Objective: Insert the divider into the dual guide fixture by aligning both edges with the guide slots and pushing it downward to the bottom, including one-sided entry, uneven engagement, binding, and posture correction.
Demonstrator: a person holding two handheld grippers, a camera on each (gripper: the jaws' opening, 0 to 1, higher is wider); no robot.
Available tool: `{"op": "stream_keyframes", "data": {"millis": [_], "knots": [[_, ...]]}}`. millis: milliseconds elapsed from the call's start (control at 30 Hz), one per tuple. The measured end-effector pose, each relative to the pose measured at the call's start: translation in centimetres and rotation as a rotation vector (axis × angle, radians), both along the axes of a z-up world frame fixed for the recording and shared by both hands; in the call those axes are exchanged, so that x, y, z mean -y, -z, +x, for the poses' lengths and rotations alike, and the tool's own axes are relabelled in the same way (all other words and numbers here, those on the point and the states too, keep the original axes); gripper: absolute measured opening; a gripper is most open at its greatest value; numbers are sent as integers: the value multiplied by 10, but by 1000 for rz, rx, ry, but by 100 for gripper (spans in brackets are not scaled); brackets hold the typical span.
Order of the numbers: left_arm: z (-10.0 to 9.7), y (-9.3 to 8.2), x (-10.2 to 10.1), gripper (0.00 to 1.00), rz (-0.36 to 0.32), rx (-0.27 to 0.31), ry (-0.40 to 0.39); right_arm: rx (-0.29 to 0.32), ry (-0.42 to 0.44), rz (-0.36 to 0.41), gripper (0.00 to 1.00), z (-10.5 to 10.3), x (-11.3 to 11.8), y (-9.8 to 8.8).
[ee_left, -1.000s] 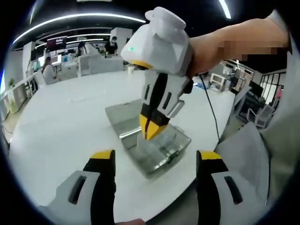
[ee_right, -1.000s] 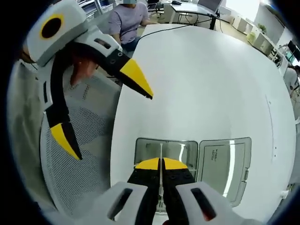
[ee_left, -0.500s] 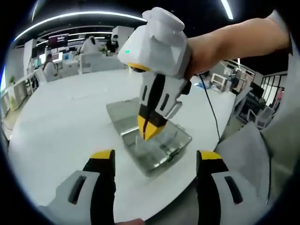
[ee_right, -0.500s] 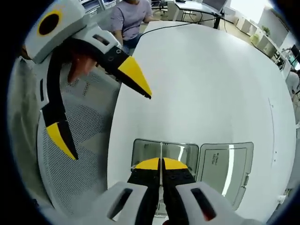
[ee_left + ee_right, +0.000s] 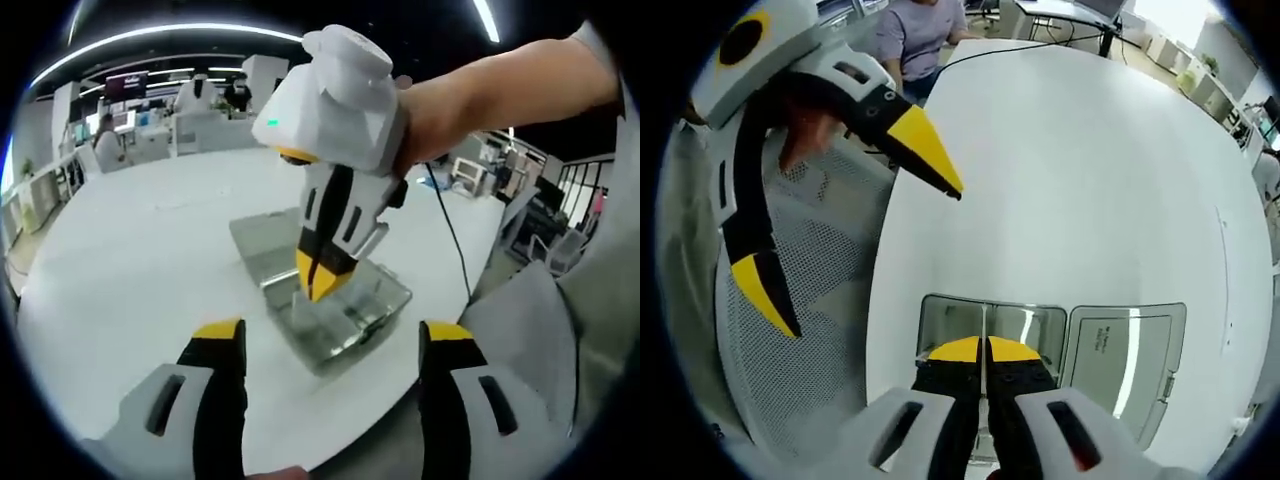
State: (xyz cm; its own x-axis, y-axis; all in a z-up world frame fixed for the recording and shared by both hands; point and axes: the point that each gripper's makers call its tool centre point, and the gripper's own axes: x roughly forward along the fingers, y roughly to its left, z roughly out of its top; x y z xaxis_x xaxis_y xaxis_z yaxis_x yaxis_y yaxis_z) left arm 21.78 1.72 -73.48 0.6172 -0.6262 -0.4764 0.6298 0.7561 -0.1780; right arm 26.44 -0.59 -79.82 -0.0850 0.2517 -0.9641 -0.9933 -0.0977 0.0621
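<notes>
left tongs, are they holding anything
No, the left tongs stand wide open with only the white table between them.

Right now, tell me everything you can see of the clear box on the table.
The clear box is a shallow, see-through plastic case lying open near the edge of the white table. Its hinged lid lies flat beside the tray. The right gripper stands over the tray, shut on a thin clear divider that stands upright on edge inside it. The left gripper hangs open, apart from the box.
</notes>
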Motion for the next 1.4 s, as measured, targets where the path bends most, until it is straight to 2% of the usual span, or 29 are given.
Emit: {"op": "stream_keyframes", "data": {"millis": [767, 1167, 1400], "knots": [[2, 1, -1, 68, 1, -2, -2, -11, 49, -14, 0, -2, 1, 3], [1, 2, -3, 68, 3, -2, -2, -12, 46, -18, 0, 2, 1, 9], [1, 2, -4, 68, 5, -2, -2, -13, 42, -22, 0, -1, 0, 6]]}}
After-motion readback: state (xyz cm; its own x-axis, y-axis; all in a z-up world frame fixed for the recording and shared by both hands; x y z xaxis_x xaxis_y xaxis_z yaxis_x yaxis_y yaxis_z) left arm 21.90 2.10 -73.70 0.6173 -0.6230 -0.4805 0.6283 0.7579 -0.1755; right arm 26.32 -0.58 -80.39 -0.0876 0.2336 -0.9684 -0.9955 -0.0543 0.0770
